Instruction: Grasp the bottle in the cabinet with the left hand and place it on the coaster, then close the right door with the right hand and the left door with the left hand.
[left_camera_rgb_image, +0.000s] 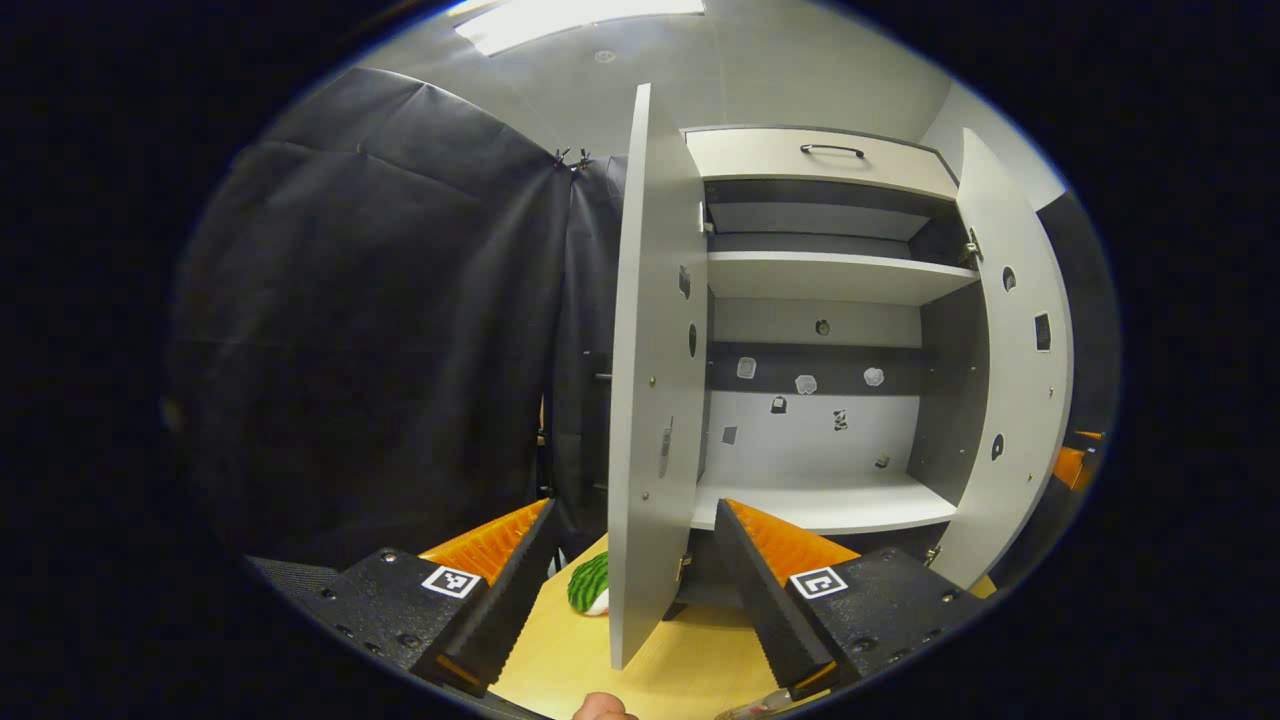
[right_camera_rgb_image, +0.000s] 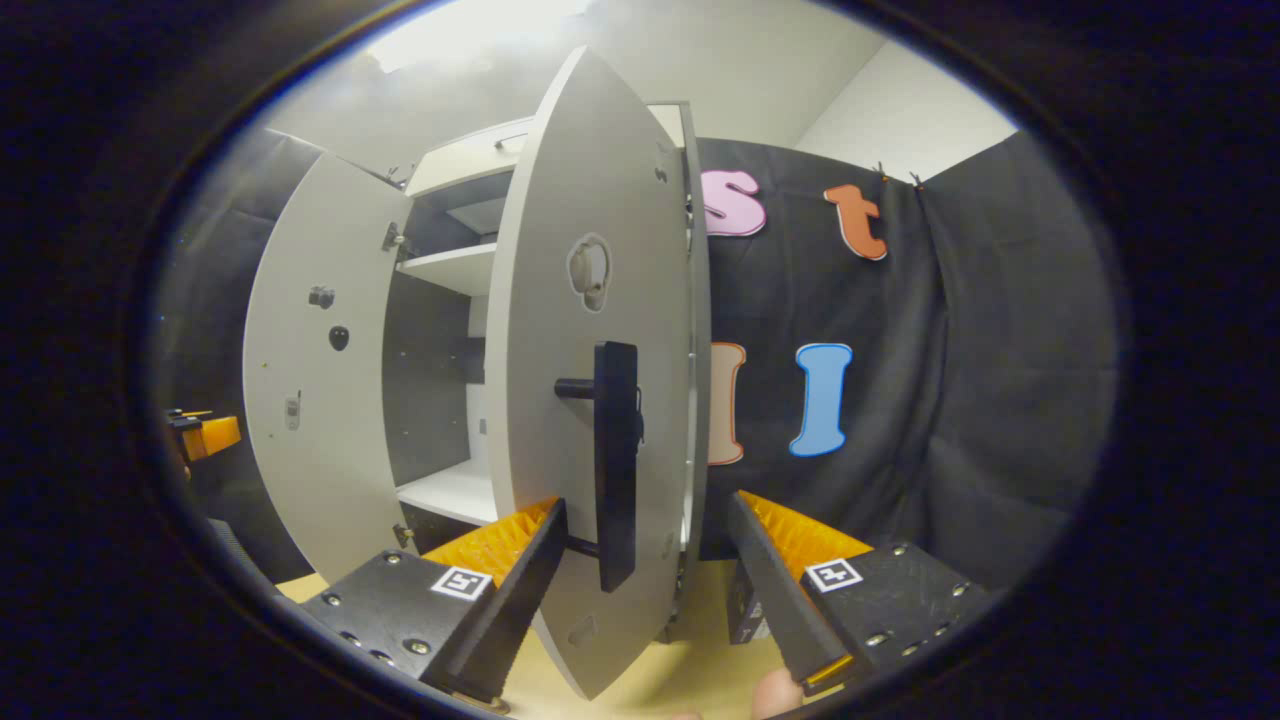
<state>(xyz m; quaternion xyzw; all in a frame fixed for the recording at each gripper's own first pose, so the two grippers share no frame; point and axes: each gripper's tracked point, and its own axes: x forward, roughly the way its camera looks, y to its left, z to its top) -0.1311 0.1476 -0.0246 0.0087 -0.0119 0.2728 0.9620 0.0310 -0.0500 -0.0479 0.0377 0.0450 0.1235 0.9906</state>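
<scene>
The grey cabinet stands open and the shelves that show are bare. My left gripper is open, its fingers either side of the lower edge of the left door, which stands edge-on. A green striped coaster lies on the wooden table, half hidden behind that door. A sliver of something clear shows at the bottom edge, too little to name. My right gripper is open around the right door, close to its black handle.
The wooden table runs under both doors. Black cloth walls close in on the left and on the right. The other gripper shows far off beside the left door. A fingertip peeks in below.
</scene>
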